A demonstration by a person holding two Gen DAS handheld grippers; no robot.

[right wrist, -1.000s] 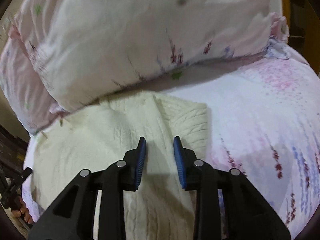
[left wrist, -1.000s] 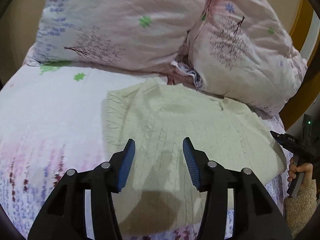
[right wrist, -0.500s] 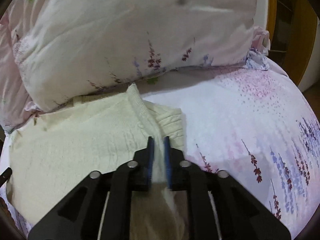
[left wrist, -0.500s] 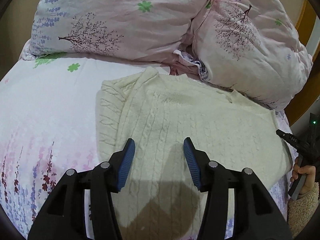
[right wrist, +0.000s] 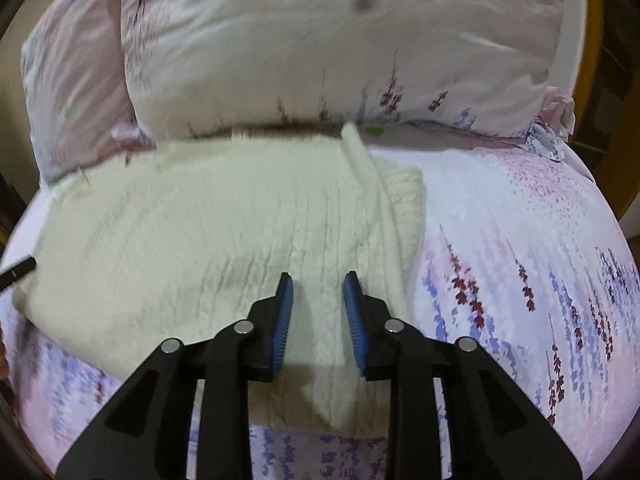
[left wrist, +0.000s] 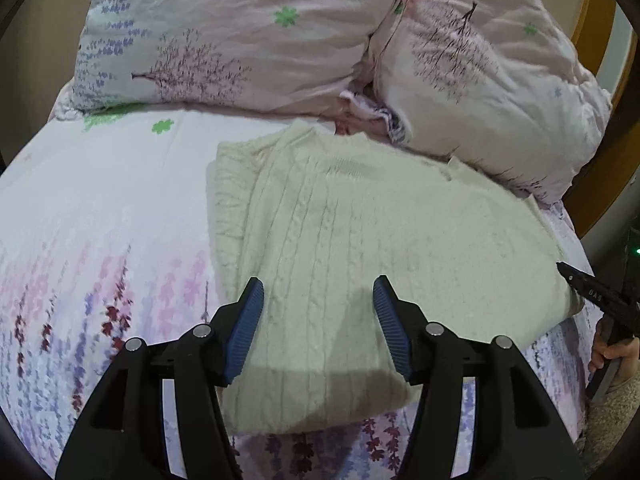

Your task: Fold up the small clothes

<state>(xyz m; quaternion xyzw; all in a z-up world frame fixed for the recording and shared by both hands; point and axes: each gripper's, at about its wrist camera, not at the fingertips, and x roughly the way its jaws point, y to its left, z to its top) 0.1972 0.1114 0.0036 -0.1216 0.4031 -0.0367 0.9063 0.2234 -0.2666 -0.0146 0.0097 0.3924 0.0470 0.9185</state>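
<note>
Both our claws, left (left wrist: 318,320) and right (right wrist: 318,316), hang open and empty above the sweater (left wrist: 384,240); grabbing only the top layer could undo that tucked sleeve (right wrist: 404,200).

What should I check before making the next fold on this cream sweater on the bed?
1. Left gripper free to grasp: ok, jaws wide apart with nothing between them, above the sweater.
2. Right gripper free to grasp: ok, jaws apart, holding no cloth.
3. Sleeve tucked in: ok, it lies folded along the sweater's edge in the right wrist view.
4. Sweater flat: ok, no bunching shows, though the right wrist view is blurred.
5. Room at the top: not ok, the collar end sits against the pillows.
6. Sweater fully on the bedsheet: cannot tell, one corner nears the bed's edge.
</note>
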